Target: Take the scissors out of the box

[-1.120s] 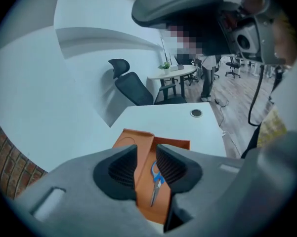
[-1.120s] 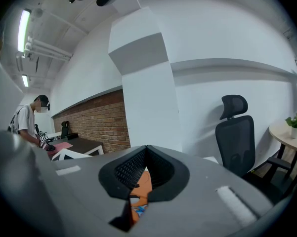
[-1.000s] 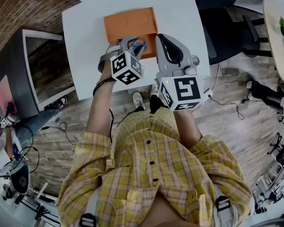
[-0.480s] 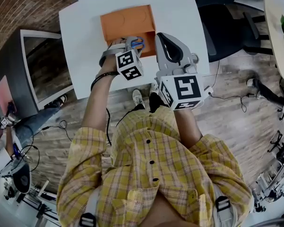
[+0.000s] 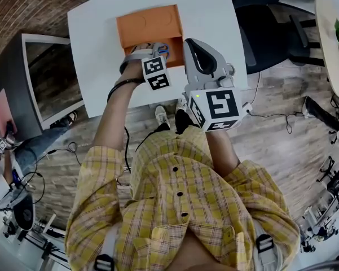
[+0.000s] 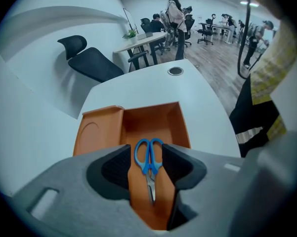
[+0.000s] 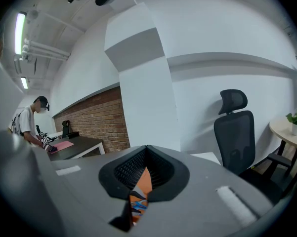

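Scissors (image 6: 148,158) with blue handles lie flat in the orange box (image 6: 155,113) on our white table (image 6: 138,90), framed between our left gripper's (image 6: 147,151) opening jaws, not yet clamped. Our right gripper (image 7: 147,152) hangs beside the box, jaws together, empty.

box (image 6: 180,125) top: open | its walls flank scissors (image 6: 148,157) | right hand-held gripper (image 5: 190,44): beside box

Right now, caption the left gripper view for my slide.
Left gripper, jaws opening, with blue-handled scissors untouched between them in the open orange box on a white table.
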`<move>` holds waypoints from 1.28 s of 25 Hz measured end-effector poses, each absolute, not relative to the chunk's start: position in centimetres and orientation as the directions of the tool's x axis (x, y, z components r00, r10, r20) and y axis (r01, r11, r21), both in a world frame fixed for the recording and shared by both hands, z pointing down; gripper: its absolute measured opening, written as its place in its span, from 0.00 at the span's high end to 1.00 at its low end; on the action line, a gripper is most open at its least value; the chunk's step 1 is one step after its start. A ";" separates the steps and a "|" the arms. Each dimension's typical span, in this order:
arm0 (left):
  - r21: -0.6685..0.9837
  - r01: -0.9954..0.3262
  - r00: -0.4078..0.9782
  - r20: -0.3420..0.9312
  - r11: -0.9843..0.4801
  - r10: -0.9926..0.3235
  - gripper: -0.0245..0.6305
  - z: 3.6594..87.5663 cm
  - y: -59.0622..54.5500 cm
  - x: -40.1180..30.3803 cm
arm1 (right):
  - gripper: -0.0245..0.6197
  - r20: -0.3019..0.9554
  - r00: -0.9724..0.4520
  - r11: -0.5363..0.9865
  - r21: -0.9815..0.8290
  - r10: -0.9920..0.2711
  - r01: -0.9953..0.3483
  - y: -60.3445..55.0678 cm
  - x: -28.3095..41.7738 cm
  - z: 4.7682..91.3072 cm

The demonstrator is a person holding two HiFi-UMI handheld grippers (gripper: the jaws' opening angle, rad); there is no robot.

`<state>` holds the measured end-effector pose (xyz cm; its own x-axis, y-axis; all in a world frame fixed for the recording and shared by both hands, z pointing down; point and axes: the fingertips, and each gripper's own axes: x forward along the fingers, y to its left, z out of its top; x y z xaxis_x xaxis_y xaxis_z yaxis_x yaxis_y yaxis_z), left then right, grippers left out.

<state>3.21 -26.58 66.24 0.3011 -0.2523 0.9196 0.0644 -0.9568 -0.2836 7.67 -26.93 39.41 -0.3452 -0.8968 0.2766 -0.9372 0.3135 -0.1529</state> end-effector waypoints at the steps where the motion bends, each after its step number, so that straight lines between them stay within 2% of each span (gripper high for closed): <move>1: -0.283 0.068 0.296 0.921 -0.957 -0.252 0.67 66.4 -26.6 3.2 | 0.95 0.277 -0.346 0.314 -0.153 -0.897 -0.937 -26.9 7.7 39.4; 17: -0.266 0.107 0.223 0.945 -0.958 -0.238 0.67 70.0 -27.4 3.2 | 0.95 0.287 -0.345 0.309 -0.163 -0.894 -0.937 -27.0 8.5 40.0; 32: -0.187 0.079 0.196 0.966 -0.979 -0.169 0.69 72.3 -27.6 3.1 | 0.95 0.310 -0.343 0.318 -0.128 -0.887 -0.939 -27.0 8.3 40.3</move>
